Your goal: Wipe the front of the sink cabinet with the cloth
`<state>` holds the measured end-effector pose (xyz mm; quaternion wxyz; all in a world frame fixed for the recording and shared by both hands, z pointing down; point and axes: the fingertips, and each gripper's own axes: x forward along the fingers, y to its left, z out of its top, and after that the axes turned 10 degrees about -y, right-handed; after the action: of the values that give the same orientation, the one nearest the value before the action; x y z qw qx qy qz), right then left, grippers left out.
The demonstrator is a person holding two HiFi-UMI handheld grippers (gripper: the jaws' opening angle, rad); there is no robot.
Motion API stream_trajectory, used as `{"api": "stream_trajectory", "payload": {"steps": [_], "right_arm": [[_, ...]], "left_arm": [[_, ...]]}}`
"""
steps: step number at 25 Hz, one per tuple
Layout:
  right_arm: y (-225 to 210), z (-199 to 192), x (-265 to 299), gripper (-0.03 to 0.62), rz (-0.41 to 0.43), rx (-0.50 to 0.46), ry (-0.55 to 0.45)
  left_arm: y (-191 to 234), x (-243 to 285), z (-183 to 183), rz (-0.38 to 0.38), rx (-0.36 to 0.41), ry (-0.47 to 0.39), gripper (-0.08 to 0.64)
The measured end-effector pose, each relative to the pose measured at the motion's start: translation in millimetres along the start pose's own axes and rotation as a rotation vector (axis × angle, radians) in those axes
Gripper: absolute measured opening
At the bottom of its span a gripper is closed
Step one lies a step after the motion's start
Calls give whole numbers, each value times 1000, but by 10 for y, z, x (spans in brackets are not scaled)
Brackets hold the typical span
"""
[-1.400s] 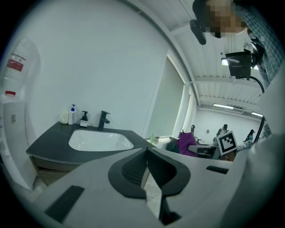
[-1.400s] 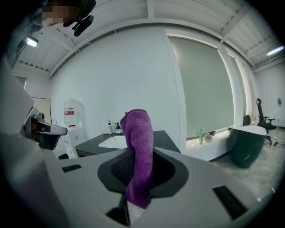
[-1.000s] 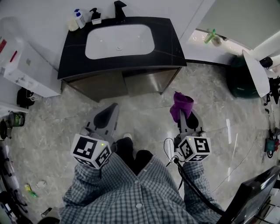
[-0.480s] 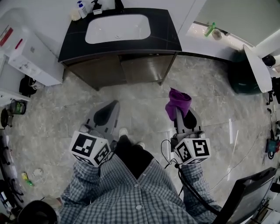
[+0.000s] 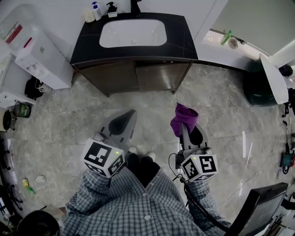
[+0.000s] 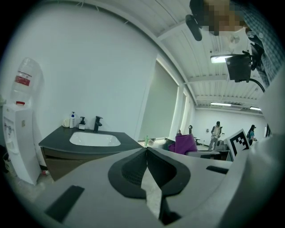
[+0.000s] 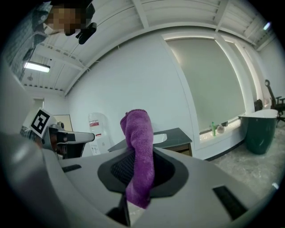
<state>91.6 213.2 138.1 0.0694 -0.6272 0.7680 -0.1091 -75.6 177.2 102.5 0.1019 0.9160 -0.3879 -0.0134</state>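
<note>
The sink cabinet stands at the top of the head view, dark-topped with a white basin and brown doors; it also shows as the cabinet in the left gripper view. A purple cloth bunches upward from my right gripper, which is shut on it; the cloth fills that gripper's view. My left gripper is shut with nothing in it. Both grippers hang over the floor, well short of the cabinet front.
A white water dispenser stands left of the cabinet. Soap bottles and a black tap sit on the counter. A dark green tub stands at right, a black monitor at lower right. Grey marble floor lies between.
The view has shifted: the cabinet now sits further right and a little lower in the head view. Both grippers drifted slightly; the right one still holds the cloth.
</note>
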Motion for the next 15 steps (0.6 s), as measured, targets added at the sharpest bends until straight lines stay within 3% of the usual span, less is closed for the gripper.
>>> {"api": "stream_trajectory", "payload": {"steps": [15], "right_arm": [[306, 27, 230, 77, -21, -4, -21]], "left_arm": [[184, 91, 182, -93, -11, -29, 11]]}}
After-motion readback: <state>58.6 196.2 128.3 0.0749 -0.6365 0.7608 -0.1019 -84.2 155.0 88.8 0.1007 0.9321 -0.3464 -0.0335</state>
